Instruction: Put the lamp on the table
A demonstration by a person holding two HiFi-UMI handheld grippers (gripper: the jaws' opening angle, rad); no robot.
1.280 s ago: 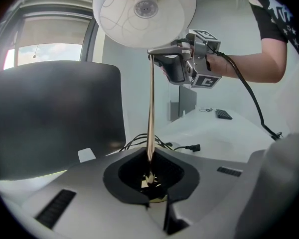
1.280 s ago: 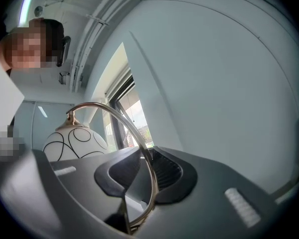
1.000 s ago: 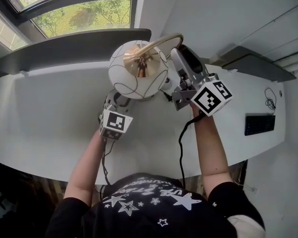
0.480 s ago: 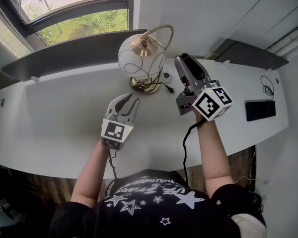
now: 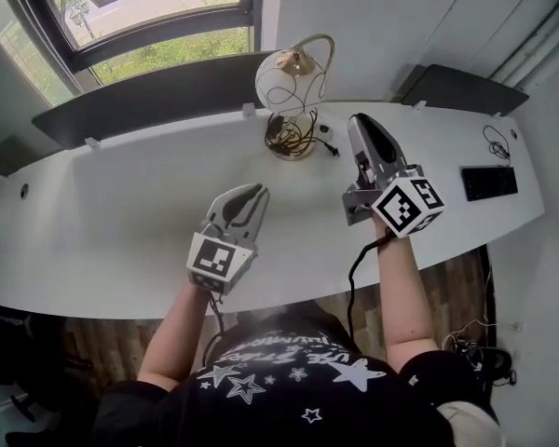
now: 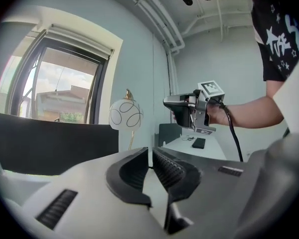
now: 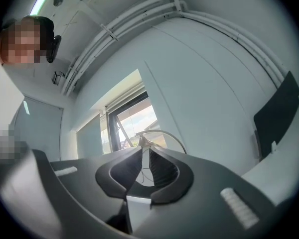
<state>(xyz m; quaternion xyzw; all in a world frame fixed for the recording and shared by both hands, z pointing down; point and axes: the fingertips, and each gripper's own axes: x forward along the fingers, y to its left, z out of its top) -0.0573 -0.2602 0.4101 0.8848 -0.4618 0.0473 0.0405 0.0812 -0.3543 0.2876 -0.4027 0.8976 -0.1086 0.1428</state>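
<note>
Two grippers, both empty. Left gripper (image 5: 250,192) hangs over the table (image 5: 112,212), well short of the lamp (image 5: 293,87). Its jaws stand a thin slit apart, with nothing in the slit. Right gripper (image 5: 361,121) is nearer, off the lamp's right side, not touching. Its jaws have just been closing and now leave a narrow gap, also bare.

Lamp stands upright on its base (image 5: 292,147) near the table's back edge, below the window, cord (image 5: 303,130) bunched round the foot. We judge the task as good as done.

Handling: globe (image 5: 279,80) looks like glass, so fragile and smooth, with poor purchase. Arched brass neck (image 5: 324,52) is thin and stiff, the better hold. We would steady with the other jaws at the base, where the weight likely sits. Top-heavy, we'd guess, and the loose cord may snag.
</note>
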